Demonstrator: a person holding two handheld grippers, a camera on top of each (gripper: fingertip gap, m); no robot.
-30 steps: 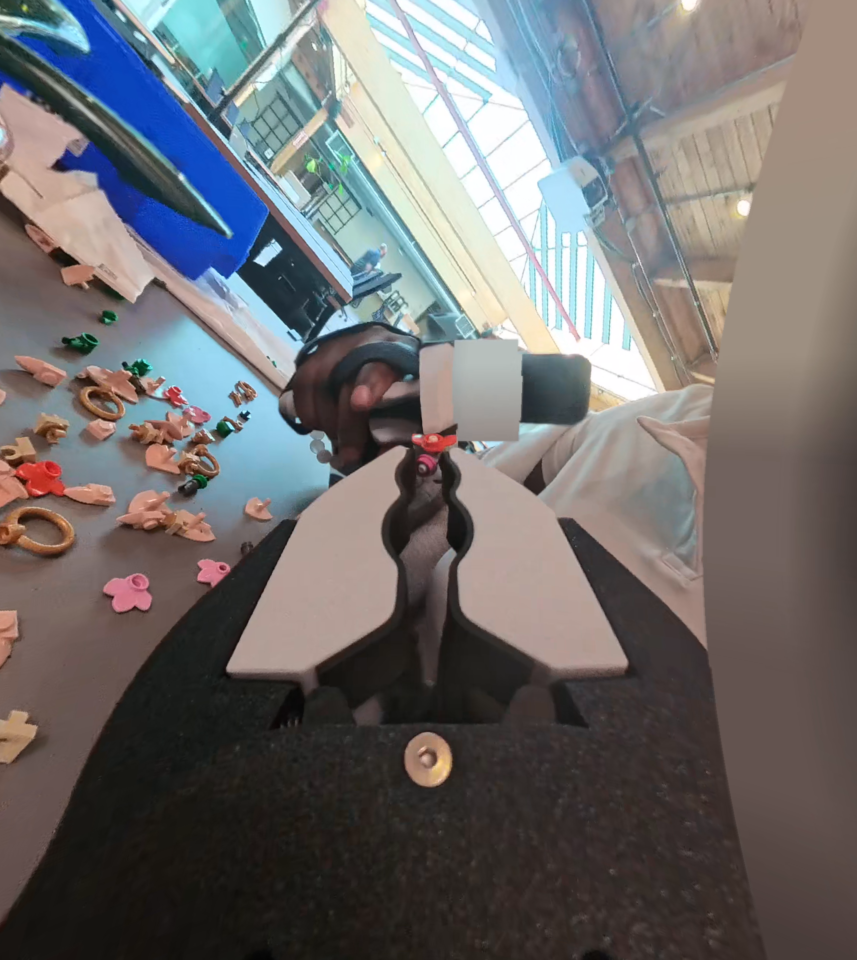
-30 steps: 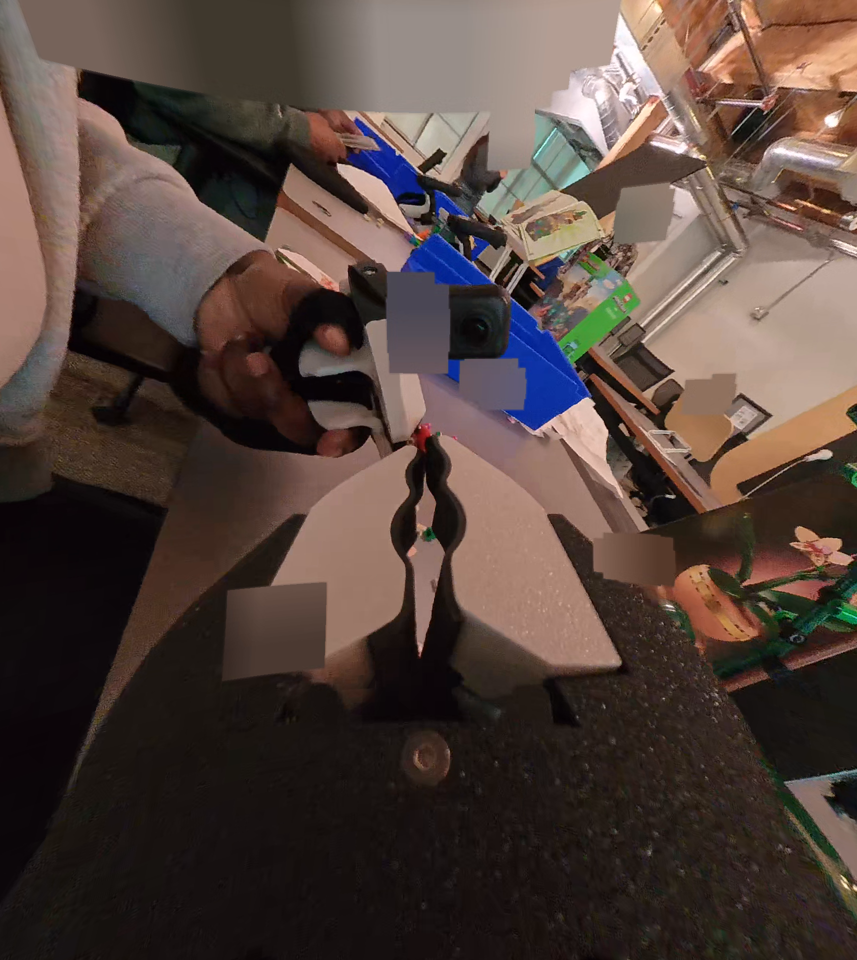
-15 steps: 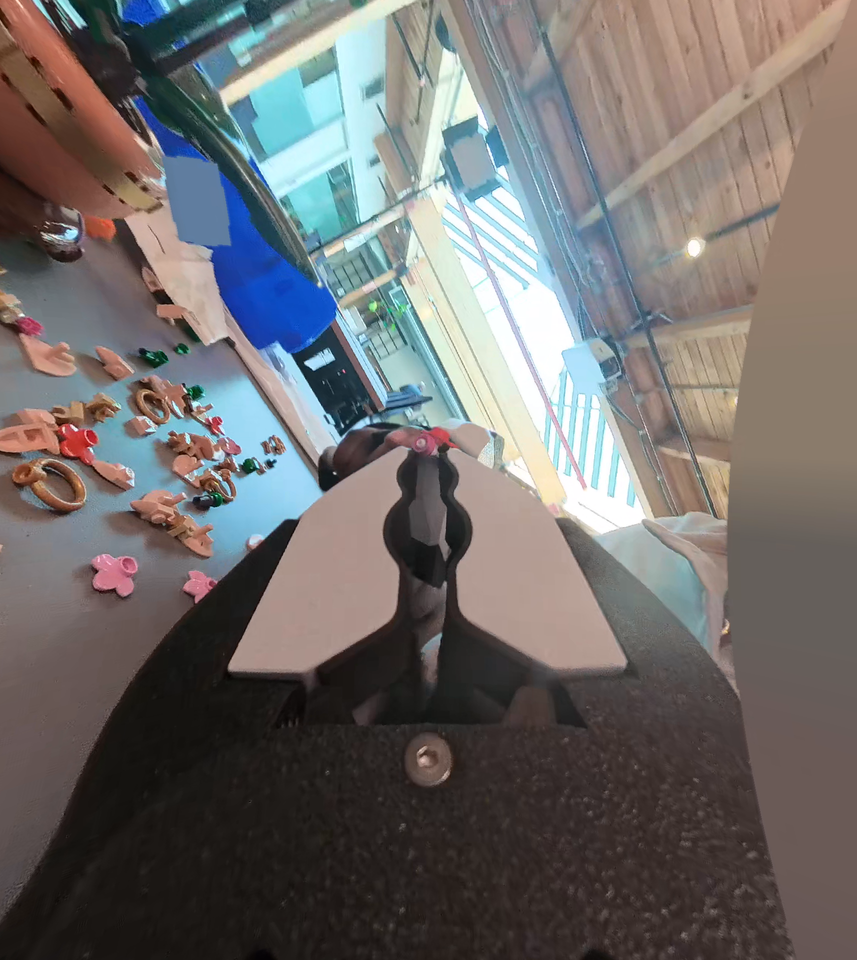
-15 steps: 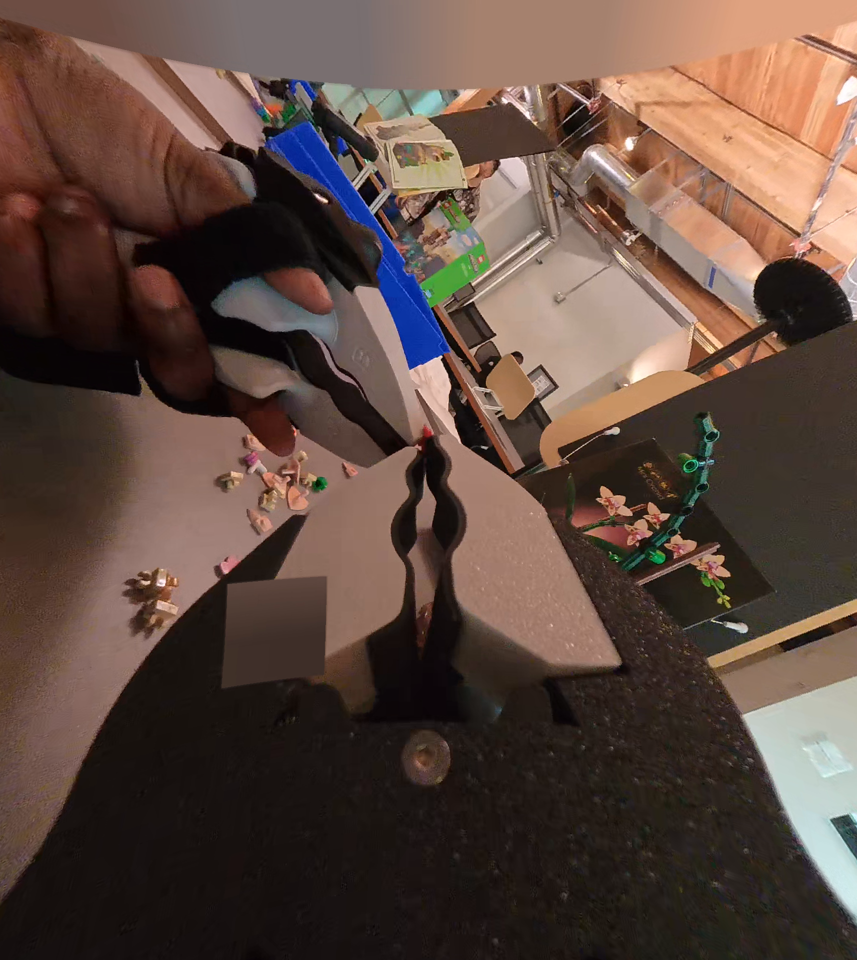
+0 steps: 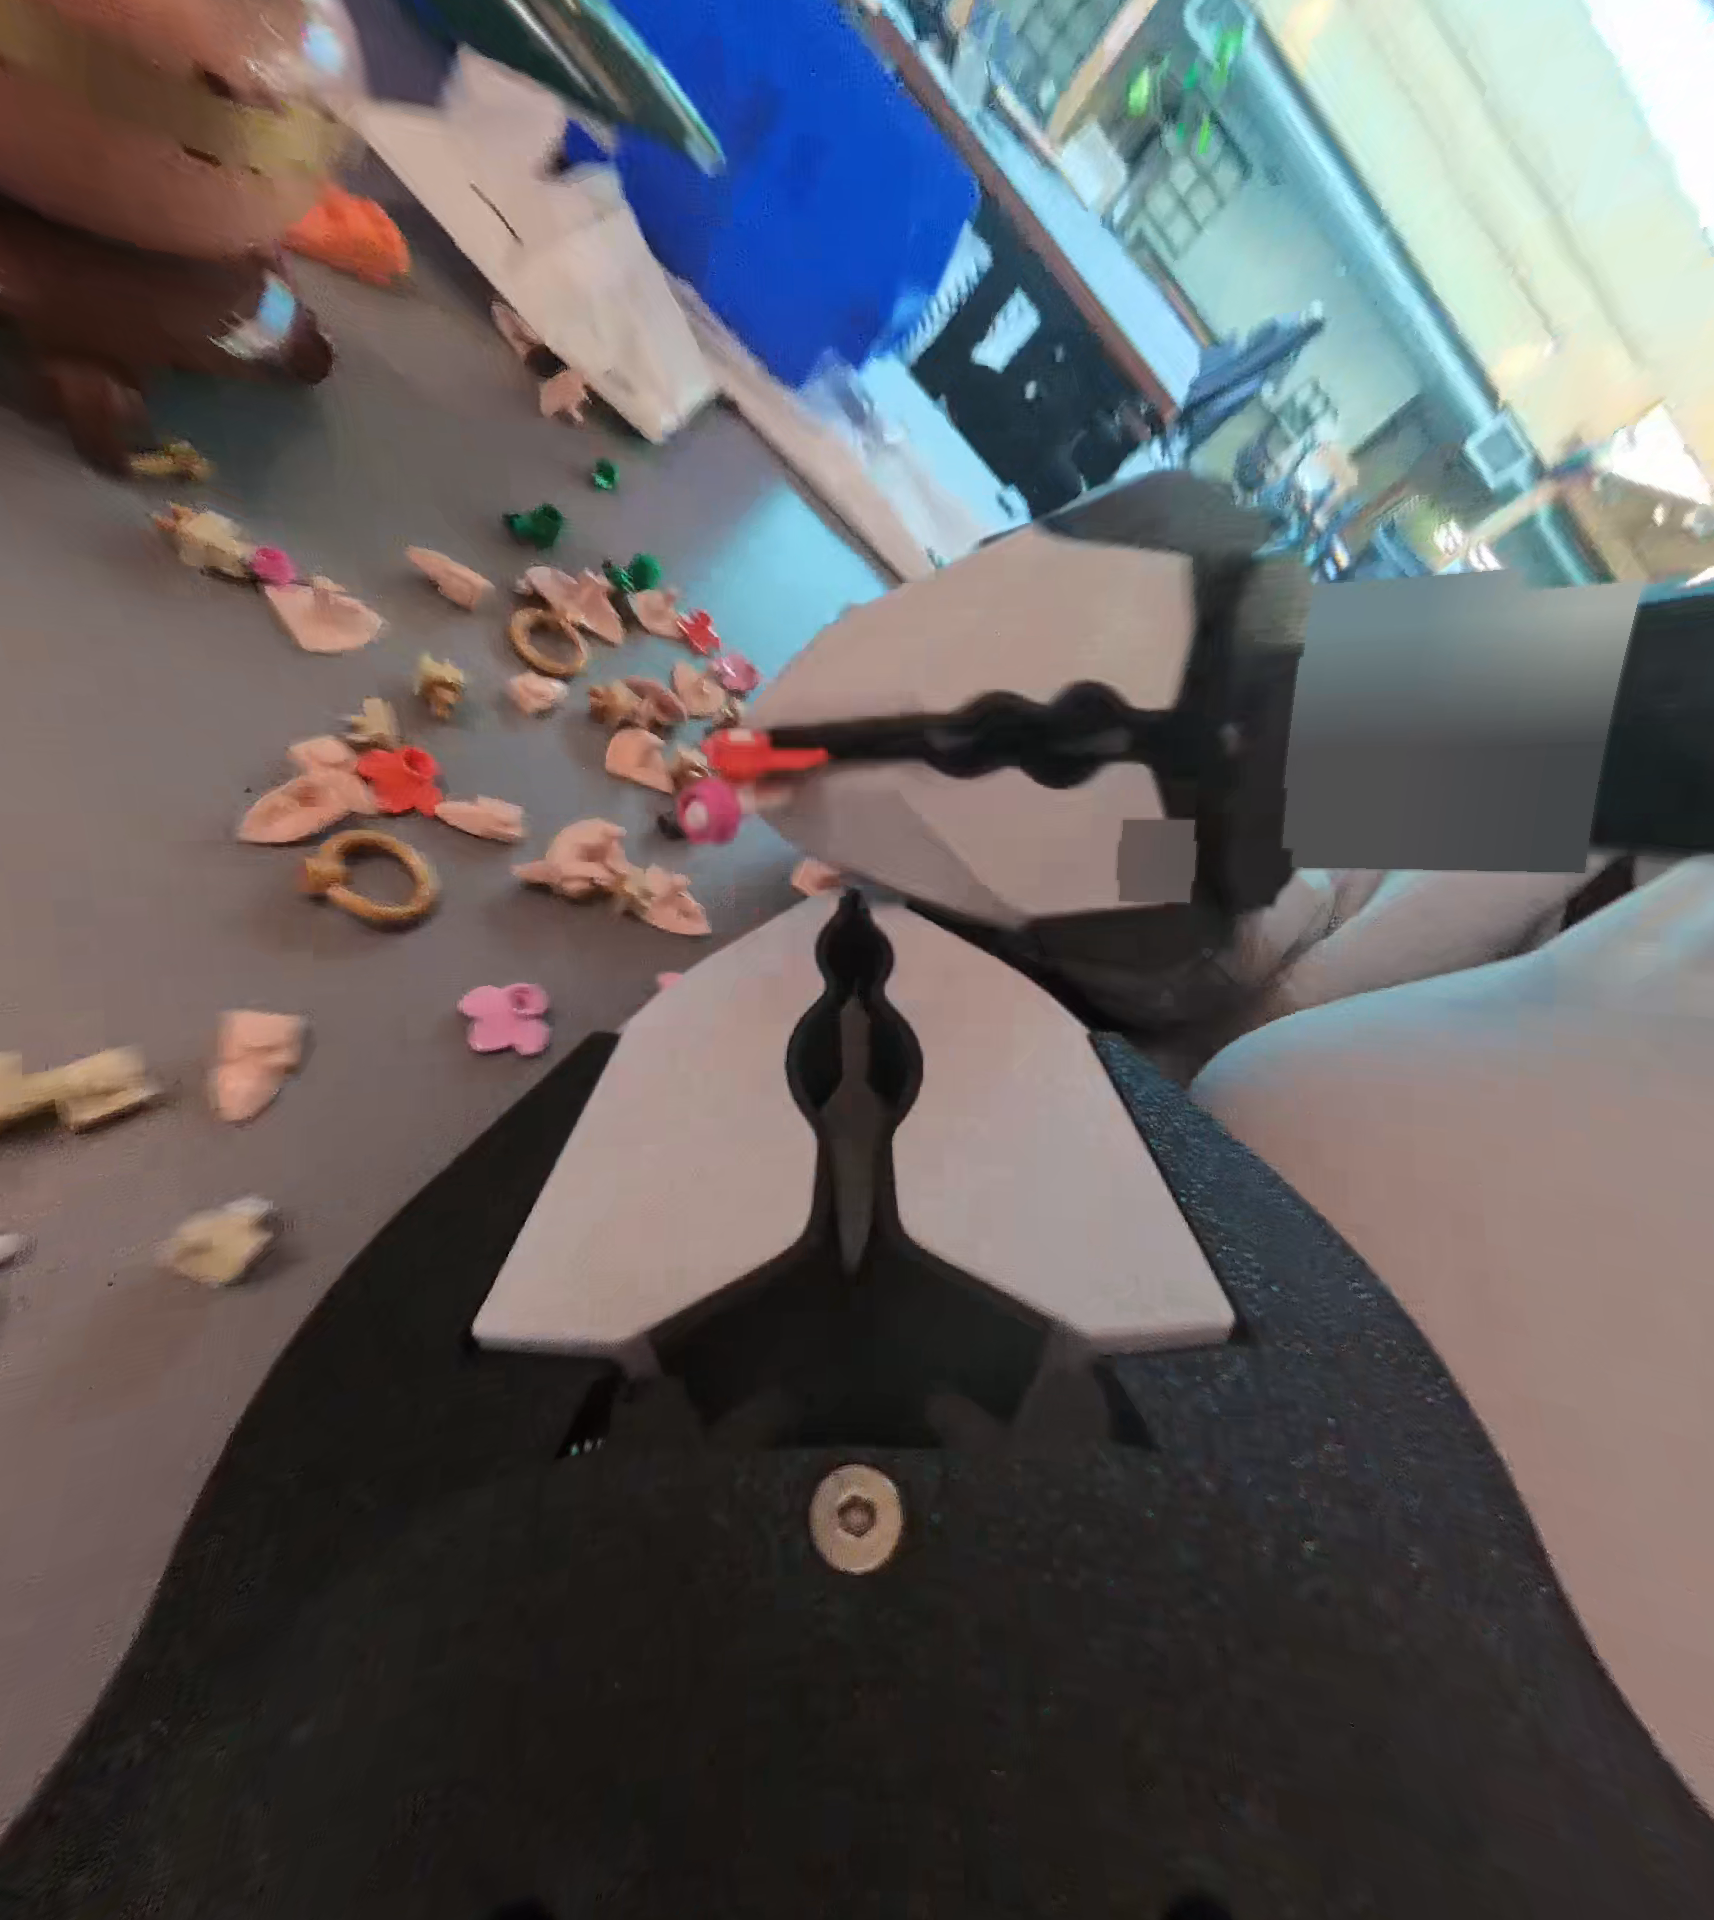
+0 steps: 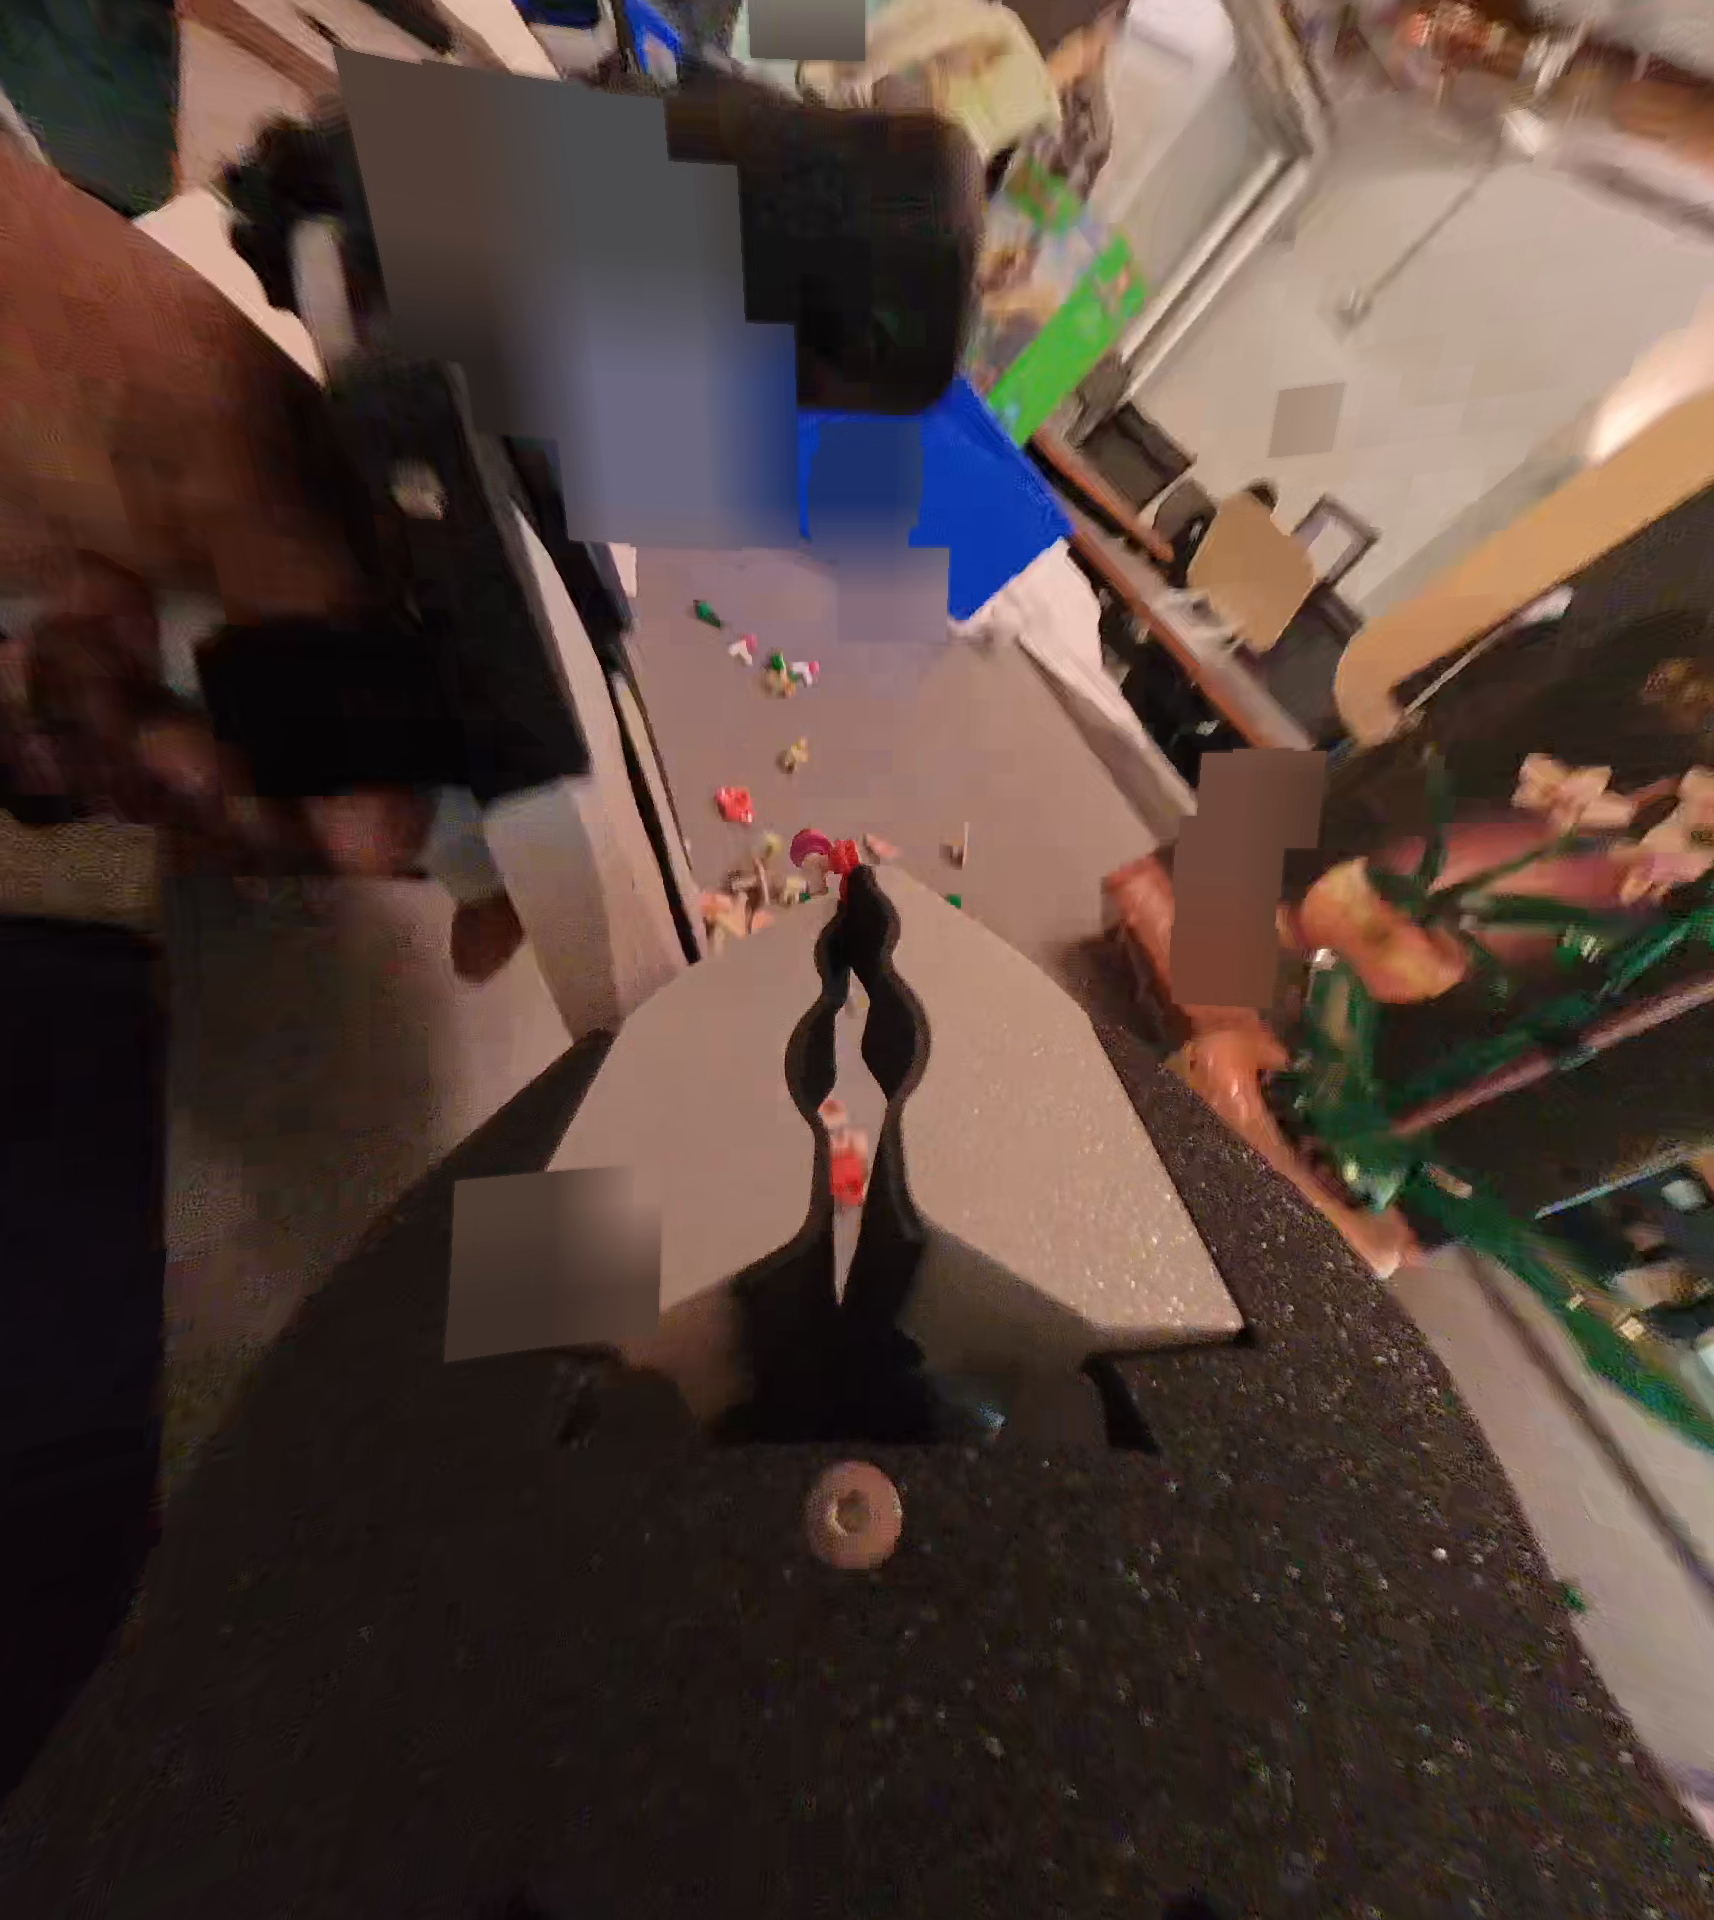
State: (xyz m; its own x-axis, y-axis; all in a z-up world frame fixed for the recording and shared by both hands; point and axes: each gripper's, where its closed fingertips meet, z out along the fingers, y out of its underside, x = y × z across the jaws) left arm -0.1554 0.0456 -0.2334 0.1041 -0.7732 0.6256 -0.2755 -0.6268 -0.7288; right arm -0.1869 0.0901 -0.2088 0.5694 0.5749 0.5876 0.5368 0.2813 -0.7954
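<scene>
Pinching small red piece (image 5: 765, 755) at very tip: right gripper (image 5: 770, 764), fingers pressed together, magenta stud (image 5: 709, 810) hanging off piece's underside. Piece held in air above grey table (image 5: 105, 727), over scatter of pink petals (image 5: 313, 810) and tan ring (image 5: 370, 878). Judged light, rigid plastic, tiny, slick; likely to pop free unless gripped on flat tab. Left gripper (image 5: 850, 904) pressed together, apparently holding nothing, tip just below right one. Right gripper lies sideways across left wrist view; person's hand (image 6: 105, 468) wraps left gripper's handle.
</scene>
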